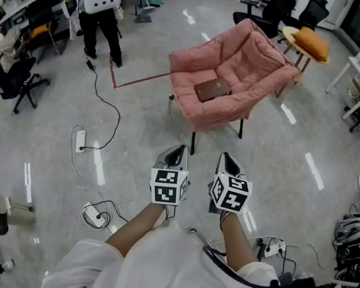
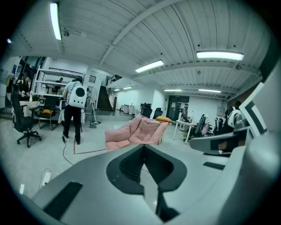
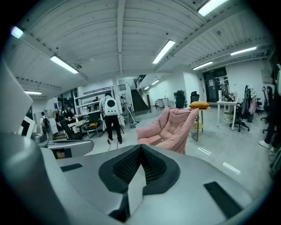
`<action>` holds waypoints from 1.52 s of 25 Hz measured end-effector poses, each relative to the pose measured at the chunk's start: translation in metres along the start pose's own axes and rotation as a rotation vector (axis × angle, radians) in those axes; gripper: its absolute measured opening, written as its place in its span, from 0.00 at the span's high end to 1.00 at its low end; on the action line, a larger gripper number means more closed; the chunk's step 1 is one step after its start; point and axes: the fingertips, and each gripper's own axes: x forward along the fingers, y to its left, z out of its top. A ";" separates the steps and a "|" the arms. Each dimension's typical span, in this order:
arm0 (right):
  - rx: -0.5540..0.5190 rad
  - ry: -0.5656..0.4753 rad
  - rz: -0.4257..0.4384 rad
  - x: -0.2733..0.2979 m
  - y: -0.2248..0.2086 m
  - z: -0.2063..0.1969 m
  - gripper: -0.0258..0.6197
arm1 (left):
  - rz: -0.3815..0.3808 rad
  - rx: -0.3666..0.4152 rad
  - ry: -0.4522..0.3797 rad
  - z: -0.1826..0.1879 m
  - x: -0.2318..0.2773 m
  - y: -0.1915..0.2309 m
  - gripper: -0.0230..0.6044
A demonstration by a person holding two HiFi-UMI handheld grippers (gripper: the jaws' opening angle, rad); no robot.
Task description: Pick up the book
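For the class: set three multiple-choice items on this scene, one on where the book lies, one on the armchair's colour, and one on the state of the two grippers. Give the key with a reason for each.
1. Where does the book lie?
A. in a box
B. on the seat of the armchair
C. on a bed

2. What colour is the armchair?
A. pink
B. blue
C. green

3. How do the left gripper and the right gripper stand?
A. both shut, empty
B. both wide open
C. both shut on the book

Key:
1 B: the head view shows the book flat on the seat cushion.
2 A: seat, back and arms are all pink.
3 A: in each gripper view the jaws meet with nothing between them.
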 end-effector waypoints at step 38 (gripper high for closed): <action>0.096 0.096 -0.058 0.143 -0.074 0.019 0.91 | 0.003 -0.021 0.096 0.012 0.152 0.047 0.95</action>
